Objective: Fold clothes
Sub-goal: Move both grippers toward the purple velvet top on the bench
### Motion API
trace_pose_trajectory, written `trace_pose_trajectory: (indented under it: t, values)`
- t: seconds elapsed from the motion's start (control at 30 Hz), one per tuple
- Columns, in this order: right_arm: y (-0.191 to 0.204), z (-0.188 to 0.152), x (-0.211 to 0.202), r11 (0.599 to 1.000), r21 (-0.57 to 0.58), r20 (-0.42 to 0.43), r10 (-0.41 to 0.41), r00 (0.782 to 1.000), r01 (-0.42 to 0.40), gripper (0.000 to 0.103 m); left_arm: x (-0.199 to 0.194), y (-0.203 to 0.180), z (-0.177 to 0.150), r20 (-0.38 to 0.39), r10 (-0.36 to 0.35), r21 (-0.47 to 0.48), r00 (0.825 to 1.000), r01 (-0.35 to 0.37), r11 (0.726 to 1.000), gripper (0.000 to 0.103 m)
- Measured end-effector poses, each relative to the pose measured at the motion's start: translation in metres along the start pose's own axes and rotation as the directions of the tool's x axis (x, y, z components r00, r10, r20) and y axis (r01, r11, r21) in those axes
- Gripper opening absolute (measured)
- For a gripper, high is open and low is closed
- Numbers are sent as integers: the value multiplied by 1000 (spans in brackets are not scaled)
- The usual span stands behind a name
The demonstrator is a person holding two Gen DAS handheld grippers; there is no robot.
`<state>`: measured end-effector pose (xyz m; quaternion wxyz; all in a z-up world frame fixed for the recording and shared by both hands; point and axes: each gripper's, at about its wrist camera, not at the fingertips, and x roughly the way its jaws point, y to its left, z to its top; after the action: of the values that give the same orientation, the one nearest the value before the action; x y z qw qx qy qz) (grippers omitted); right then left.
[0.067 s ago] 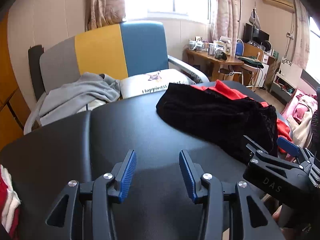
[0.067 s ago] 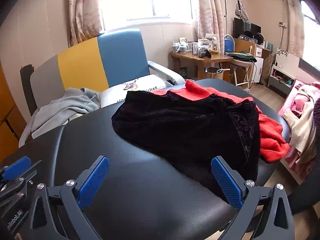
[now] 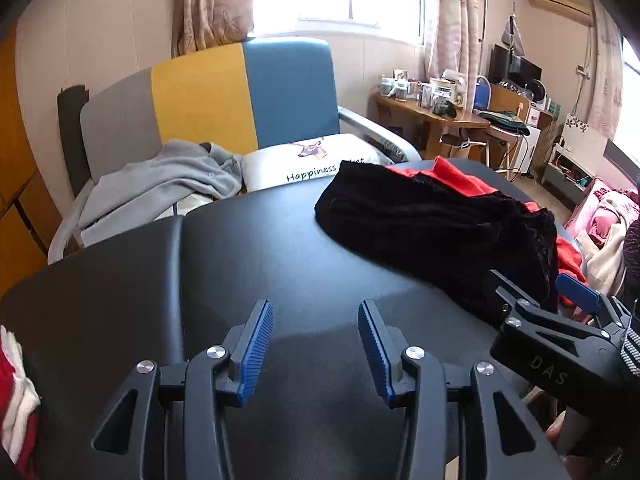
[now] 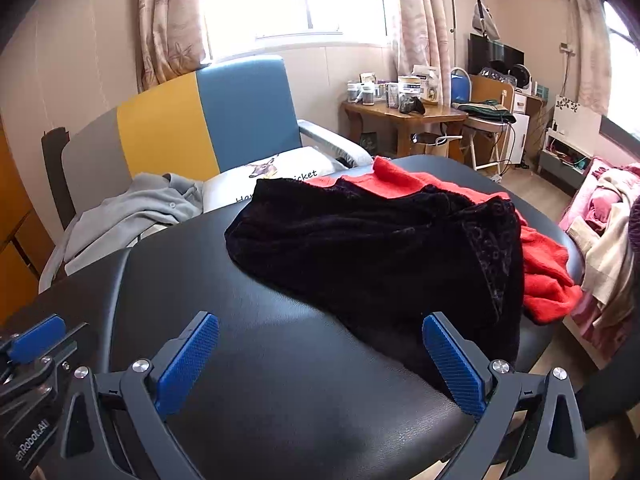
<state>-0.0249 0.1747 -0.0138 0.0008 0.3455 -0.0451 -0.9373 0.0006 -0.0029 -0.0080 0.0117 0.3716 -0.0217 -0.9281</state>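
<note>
Fingers of the left gripper (image 3: 316,344) stand a moderate gap apart with nothing between them, hanging over bare black tabletop (image 3: 248,264) near its near edge. Those of the right gripper (image 4: 320,364) are spread wide and also hold nothing; its right finger (image 4: 452,364) sits just in front of the hem of the black garment (image 4: 368,252), though whether it touches the cloth cannot be told. That black garment lies crumpled across the tabletop's right half, reaching toward the near right edge. A red garment (image 4: 540,264) lies partly beneath it, showing along the far edge and spilling over the right edge. Beyond the far edge stands a grey, yellow and blue sofa (image 3: 240,96) carrying a grey garment (image 3: 160,184) and a white pillow (image 3: 312,160).
</note>
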Motion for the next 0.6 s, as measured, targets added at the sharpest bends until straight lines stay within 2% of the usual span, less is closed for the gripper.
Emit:
trace_pose_trajectory:
  t: [0.2, 0.23, 0.3, 0.37, 0.43, 0.47, 0.53, 0.6]
  values:
    - [-13, -6, 2, 999, -12, 2, 38, 999, -38, 103, 12, 6, -14, -63, -20, -15, 998, 19, 1000, 46]
    - [-12, -10, 4, 997, -17, -6, 75, 997, -75, 103, 14, 7, -17, -73, -24, -18, 997, 22, 1000, 47]
    - [-10, -17, 10, 988, -22, -28, 150, 988, -150, 103, 39, 21, -26, -125, -84, -43, 989, 79, 996, 48]
    - [-15, -30, 27, 967, 32, -121, 253, 960, -251, 102, 55, 26, -34, -199, -94, -46, 975, 87, 995, 48]
    - [-24, -44, 40, 935, 92, -177, 353, 919, -341, 84, 76, 33, -53, -264, -90, -52, 960, 79, 996, 48]
    - [-29, -49, 42, 928, 105, -186, 371, 910, -357, 76, 85, 37, -62, -290, -83, -56, 953, 70, 996, 48]
    - [-42, -52, 47, 935, 103, -178, 353, 919, -339, 76, 100, 47, -80, -330, -78, -67, 941, 59, 996, 48]
    - [-55, -47, 51, 947, 89, -149, 318, 936, -307, 77, 101, 54, -88, -291, -109, -84, 950, 88, 993, 48]
